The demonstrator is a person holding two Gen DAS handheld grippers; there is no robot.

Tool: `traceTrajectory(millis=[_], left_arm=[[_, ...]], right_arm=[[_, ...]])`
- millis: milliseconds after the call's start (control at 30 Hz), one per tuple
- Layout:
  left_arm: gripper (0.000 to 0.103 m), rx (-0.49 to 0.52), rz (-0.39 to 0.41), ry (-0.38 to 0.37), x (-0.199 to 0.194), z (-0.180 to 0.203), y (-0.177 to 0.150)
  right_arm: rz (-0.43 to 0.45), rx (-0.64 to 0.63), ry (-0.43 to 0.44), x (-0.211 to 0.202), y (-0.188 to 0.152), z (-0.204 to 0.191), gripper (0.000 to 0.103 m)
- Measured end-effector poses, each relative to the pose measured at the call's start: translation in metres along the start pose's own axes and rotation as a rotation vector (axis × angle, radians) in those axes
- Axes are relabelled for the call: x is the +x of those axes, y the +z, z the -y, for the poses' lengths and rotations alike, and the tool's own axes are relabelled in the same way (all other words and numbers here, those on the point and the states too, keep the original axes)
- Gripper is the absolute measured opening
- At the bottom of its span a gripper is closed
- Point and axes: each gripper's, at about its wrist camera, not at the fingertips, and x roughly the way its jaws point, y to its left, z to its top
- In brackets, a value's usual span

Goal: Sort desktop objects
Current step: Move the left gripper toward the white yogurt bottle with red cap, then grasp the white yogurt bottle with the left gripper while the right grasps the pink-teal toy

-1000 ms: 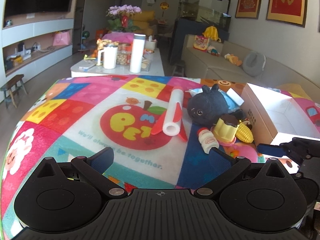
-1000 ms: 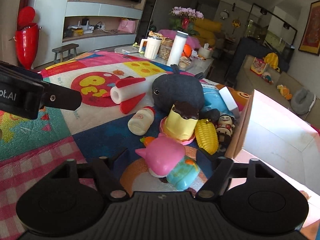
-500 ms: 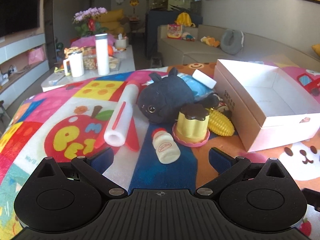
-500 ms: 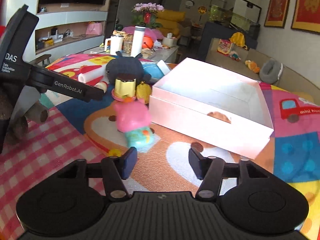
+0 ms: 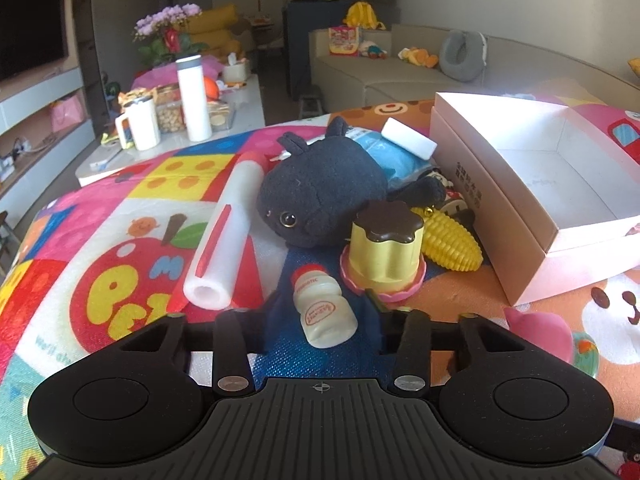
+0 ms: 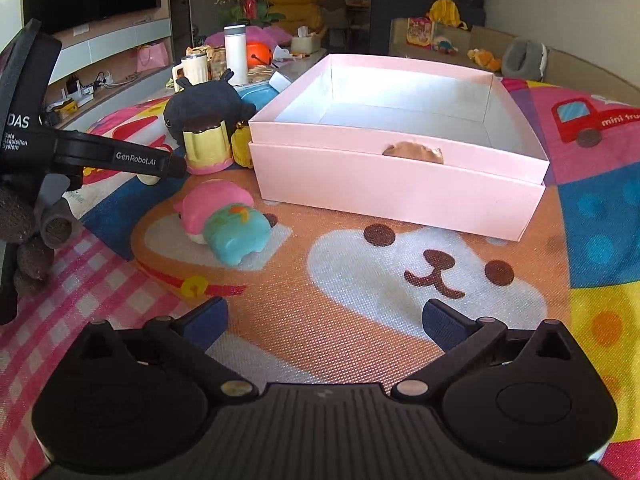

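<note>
The left tongs [image 5: 324, 320] have just squeezed in on the little white milk bottle [image 5: 325, 307], which sits between them on the bright play mat [image 5: 120, 240]. The right tongs [image 6: 324, 316] have just opened wide, with only mat between them. The pink and blue squishy toy [image 6: 224, 224] lies just beside the pink box [image 6: 400, 184].

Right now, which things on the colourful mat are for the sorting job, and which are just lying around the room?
For the job: toy milk bottle, pudding toy, toy corn, black plush, foam roll, pink-and-teal toy, pink box.

Just lying about: white flask, mug, flowers, grey neck pillow.
</note>
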Motion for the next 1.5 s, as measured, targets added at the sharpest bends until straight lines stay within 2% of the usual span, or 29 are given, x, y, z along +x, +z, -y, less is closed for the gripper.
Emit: traceTrajectory(millis=[67, 100, 133, 267, 333, 400, 467, 500, 533, 633, 700, 833, 900, 967, 1100, 1167, 1233, 1333, 1500], left_arm=[[0.036, 0.010, 0.005, -0.021, -0.009, -0.002, -0.005], [0.031, 0.017, 0.005, -0.039, -0.015, -0.003, -0.009], [0.030, 0.025, 0.001, -0.062, -0.022, -0.003, -0.014], [0.030, 0.029, -0.043, -0.182, -0.056, -0.008, -0.038], [0.030, 0.035, -0.048, -0.197, -0.072, -0.010, -0.052], [0.033, 0.043, -0.044, -0.181, -0.083, -0.014, -0.062], [0.047, 0.049, -0.038, -0.137, -0.087, -0.019, -0.066], [0.060, 0.048, -0.034, -0.100, -0.087, -0.024, -0.066], [0.065, 0.038, -0.034, -0.060, -0.085, -0.031, -0.065], [0.069, -0.019, -0.044, 0.024, -0.079, -0.052, -0.060], [0.073, -0.052, -0.039, 0.041, -0.080, -0.063, -0.059], [0.086, -0.079, 0.006, -0.107, -0.091, -0.063, -0.058], [0.087, -0.033, 0.027, -0.169, -0.092, -0.051, -0.058], [0.087, 0.016, 0.022, -0.201, -0.088, -0.037, -0.057], [0.087, 0.033, -0.003, -0.293, -0.083, -0.018, -0.057], [0.090, 0.056, -0.002, -0.282, -0.082, -0.010, -0.059], [0.096, 0.078, 0.012, -0.230, -0.080, -0.004, -0.060], [0.097, 0.087, 0.016, -0.176, -0.076, -0.003, -0.060], [0.098, 0.108, 0.020, -0.178, -0.072, -0.007, -0.058]], right_arm=[[-0.002, -0.002, -0.004, 0.000, -0.001, -0.002, 0.103], [-0.002, 0.007, -0.003, 0.000, -0.001, -0.001, 0.103], [-0.004, 0.016, -0.001, 0.000, 0.000, -0.001, 0.103], [-0.016, 0.017, -0.011, 0.000, 0.000, -0.005, 0.103], [-0.017, 0.012, -0.012, 0.001, 0.001, -0.005, 0.103], [-0.014, 0.011, -0.011, 0.000, 0.001, -0.005, 0.103], [-0.011, 0.008, -0.012, 0.000, 0.000, -0.006, 0.103], [-0.010, 0.005, -0.013, -0.001, 0.000, -0.007, 0.103], [-0.011, 0.002, -0.017, -0.001, 0.000, -0.009, 0.103], [-0.011, 0.012, -0.031, -0.002, -0.001, -0.012, 0.103], [-0.009, 0.020, -0.042, -0.003, -0.002, -0.014, 0.103], [-0.002, 0.028, -0.055, -0.005, -0.004, -0.015, 0.103], [0.000, 0.030, -0.056, -0.005, -0.004, -0.015, 0.103], [0.003, 0.030, -0.059, -0.005, -0.005, -0.016, 0.103], [0.009, 0.034, -0.063, -0.006, -0.006, -0.016, 0.103], [0.011, 0.035, -0.063, -0.006, -0.007, -0.016, 0.103], [0.012, 0.036, -0.063, -0.006, -0.006, -0.016, 0.103], [0.012, 0.036, -0.062, -0.006, -0.007, -0.016, 0.103], [0.011, 0.035, -0.058, -0.007, -0.007, -0.016, 0.103]])
